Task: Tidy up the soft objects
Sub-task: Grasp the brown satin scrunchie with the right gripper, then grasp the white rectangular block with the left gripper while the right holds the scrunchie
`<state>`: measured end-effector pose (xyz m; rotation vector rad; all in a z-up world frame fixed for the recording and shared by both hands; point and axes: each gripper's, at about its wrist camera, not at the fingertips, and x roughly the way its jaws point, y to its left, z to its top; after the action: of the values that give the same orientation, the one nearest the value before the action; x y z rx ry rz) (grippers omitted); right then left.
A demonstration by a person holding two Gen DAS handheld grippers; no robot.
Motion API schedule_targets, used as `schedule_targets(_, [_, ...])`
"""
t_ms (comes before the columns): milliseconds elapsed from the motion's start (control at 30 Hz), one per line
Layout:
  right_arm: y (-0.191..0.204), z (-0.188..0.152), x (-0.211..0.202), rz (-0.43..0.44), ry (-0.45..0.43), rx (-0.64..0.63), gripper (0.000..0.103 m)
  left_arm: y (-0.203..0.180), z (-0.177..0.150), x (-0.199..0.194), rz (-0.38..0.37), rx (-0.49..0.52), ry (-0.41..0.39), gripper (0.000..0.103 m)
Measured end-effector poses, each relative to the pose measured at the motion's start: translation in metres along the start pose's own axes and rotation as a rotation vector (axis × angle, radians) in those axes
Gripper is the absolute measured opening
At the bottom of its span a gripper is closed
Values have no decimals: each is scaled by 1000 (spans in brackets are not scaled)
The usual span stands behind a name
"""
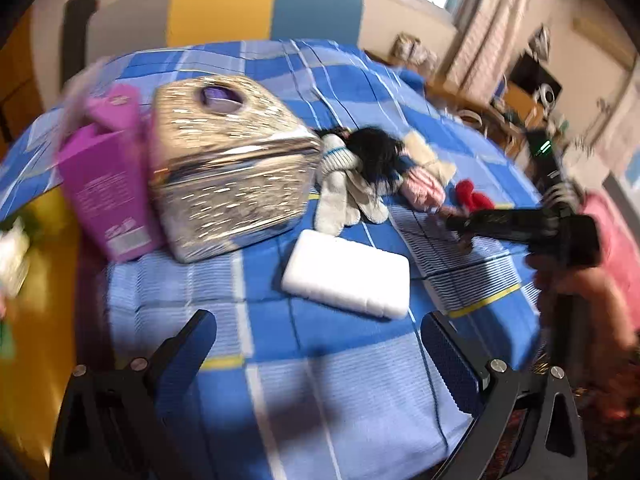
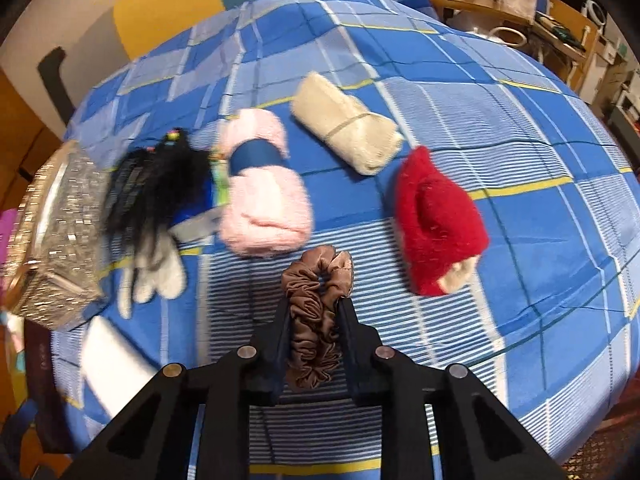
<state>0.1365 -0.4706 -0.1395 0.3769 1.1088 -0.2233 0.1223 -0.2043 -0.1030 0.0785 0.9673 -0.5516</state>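
My right gripper is shut on a brown satin scrunchie, held just above the blue checked bedspread. Ahead of it lie a red fuzzy sock bundle, a pink fuzzy bundle with a blue band, a beige rolled cloth, a black hairy item and pale gloves. My left gripper is open and empty above the bedspread, near a white pad. A glittery gold pouch with an open round hole stands at the left; the soft pile lies beside it.
A purple box leans against the pouch's left side. The right gripper's body and a hand show at the right of the left wrist view. A desk with clutter stands beyond the bed. The bed edge drops off at left and right.
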Motion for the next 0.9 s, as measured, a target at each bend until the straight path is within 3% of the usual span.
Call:
schedule_targets(133, [0, 3, -10, 23, -52, 0, 22, -3, 15, 37, 6, 8, 41, 103])
schedule_targets(233, [-8, 4, -13, 38, -68, 41, 22, 3, 21, 63, -38, -47, 95, 103])
schedule_targets(367, [-16, 6, -14, 35, -77, 72, 22, 7, 11, 61, -212, -99, 96, 103])
schedule_targets(433, [-20, 6, -15, 40, -85, 85, 22, -1, 3, 49, -271, -51, 111, 103])
schedule_targets(533, [-24, 6, -18, 56, -99, 116, 22, -25, -18, 23, -378, 110, 148, 103])
schedule_targets(667, [-31, 6, -23, 78, -111, 146, 22, -37, -28, 2, -312, 229, 111, 103])
schedule_targets(767, [-29, 6, -26, 72, -127, 142, 22, -39, -13, 2, -167, 320, 37, 103])
schedule_targets(833, [-29, 7, -26, 75, -128, 144, 22, -41, 0, 15, -98, 387, 51, 103])
schedule_targets(900, [-30, 7, -25, 66, -126, 148, 22, -40, 11, 27, -103, 432, 90, 103])
